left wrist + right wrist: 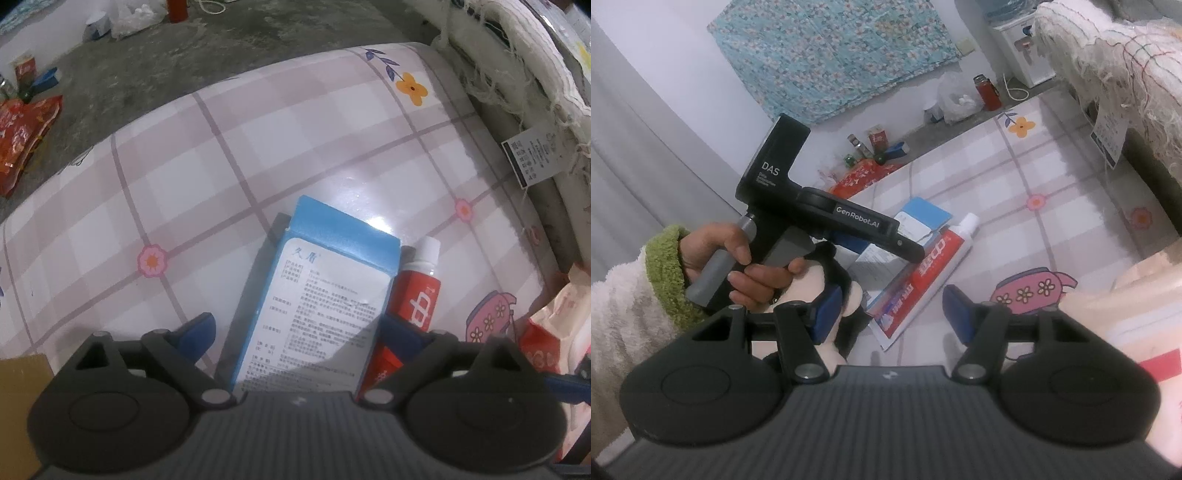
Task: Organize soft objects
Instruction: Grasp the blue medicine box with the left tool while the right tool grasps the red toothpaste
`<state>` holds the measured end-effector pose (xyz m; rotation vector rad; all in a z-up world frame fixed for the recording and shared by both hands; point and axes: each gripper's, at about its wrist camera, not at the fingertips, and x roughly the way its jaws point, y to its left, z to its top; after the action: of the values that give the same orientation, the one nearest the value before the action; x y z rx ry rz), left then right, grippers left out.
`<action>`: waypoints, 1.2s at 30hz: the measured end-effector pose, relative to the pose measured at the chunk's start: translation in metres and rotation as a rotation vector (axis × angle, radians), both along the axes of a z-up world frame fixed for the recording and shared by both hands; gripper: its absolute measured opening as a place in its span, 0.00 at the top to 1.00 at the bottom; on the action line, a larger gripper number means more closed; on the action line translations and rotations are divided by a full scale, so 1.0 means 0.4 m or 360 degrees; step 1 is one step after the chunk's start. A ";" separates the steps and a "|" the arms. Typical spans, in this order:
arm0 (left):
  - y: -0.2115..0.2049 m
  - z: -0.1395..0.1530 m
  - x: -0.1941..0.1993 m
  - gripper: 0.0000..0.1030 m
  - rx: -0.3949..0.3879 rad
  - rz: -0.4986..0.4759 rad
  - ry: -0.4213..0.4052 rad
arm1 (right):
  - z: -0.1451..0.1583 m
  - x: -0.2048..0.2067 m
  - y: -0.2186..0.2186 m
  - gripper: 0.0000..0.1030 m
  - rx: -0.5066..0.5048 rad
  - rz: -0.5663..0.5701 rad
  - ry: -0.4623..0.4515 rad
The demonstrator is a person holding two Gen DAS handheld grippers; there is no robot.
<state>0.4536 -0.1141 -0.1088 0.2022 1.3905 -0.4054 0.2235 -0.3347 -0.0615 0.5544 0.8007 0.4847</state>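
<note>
Nearest, the right gripper [890, 312] hangs with jaws spread wide and empty above the checked tablecloth [314, 122], a black-and-cream plush toy [831, 295] just beside its left finger. The left gripper [301, 332], jaws also apart, straddles the blue-and-white box [325, 291]; the red toothpaste tube [417, 291] touches the box's right side. Beyond the cloth's far edge stands a red bottle [988, 90].

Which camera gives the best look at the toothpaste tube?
The right wrist view. There the toothpaste tube lies almost fully exposed on the checked mat, from white cap to flat tail, beside the blue box. In the left wrist view, that box and the left gripper hide much of it.
</note>
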 end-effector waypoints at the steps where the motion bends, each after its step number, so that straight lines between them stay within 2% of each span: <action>1: -0.003 -0.004 0.003 0.14 -0.0005 0.0023 0.0009 | 0.000 -0.001 0.001 0.41 -0.0003 -0.0004 0.0001; 2: -0.005 -0.008 0.007 0.22 -0.0020 0.0059 0.0025 | -0.001 0.000 0.002 0.41 -0.0006 -0.0008 0.0003; 4: -0.004 -0.001 0.005 0.22 -0.0067 0.0108 0.0023 | -0.004 0.005 0.005 0.41 -0.0021 -0.0016 0.0011; 8: -0.001 0.005 -0.006 0.25 -0.0071 0.0176 -0.0038 | -0.003 0.015 0.023 0.41 -0.0089 -0.0023 0.0018; 12: 0.014 0.030 -0.013 0.74 -0.0121 0.0255 -0.0132 | -0.009 0.037 0.056 0.41 -0.0188 -0.0048 0.0046; 13: 0.025 0.048 -0.012 0.79 -0.0152 0.0276 -0.0160 | -0.011 0.049 0.067 0.41 -0.0215 -0.0060 0.0053; 14: 0.036 0.065 -0.009 0.80 -0.0188 0.0306 -0.0168 | -0.014 0.061 0.079 0.41 -0.0242 -0.0064 0.0052; 16: 0.051 0.078 -0.004 0.79 -0.0233 0.0346 -0.0156 | -0.023 0.091 0.108 0.41 -0.0310 -0.0091 0.0067; 18: 0.062 0.068 -0.002 0.68 -0.0241 0.0365 -0.0115 | -0.033 0.116 0.138 0.41 -0.0389 -0.0102 0.0072; 19: 0.063 0.059 -0.002 0.66 -0.0239 0.0370 -0.0094 | -0.037 0.124 0.148 0.41 -0.0413 -0.0109 0.0078; 21: 0.075 0.048 -0.008 0.52 -0.0245 0.0377 -0.0079 | -0.047 0.139 0.168 0.41 -0.0444 -0.0107 0.0107; 23: 0.081 0.042 -0.008 0.45 -0.0265 0.0384 -0.0076 | -0.057 0.151 0.192 0.41 -0.0516 -0.0100 0.0123; 27: 0.095 0.038 -0.010 0.43 -0.0292 0.0421 -0.0091 | -0.086 0.169 0.240 0.41 -0.0677 -0.0074 0.0136; 33: 0.100 0.022 -0.006 0.43 -0.0285 0.0452 -0.0044 | -0.083 0.187 0.279 0.42 -0.0754 -0.0042 0.0080; 36: 0.107 0.028 -0.009 0.42 -0.0307 0.0467 -0.0049 | -0.079 0.186 0.284 0.47 -0.0786 0.0004 0.0063</action>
<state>0.4498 -0.0712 -0.0976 -0.1526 1.3177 -0.2878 0.2981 -0.2210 -0.0931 0.1049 0.9207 0.2628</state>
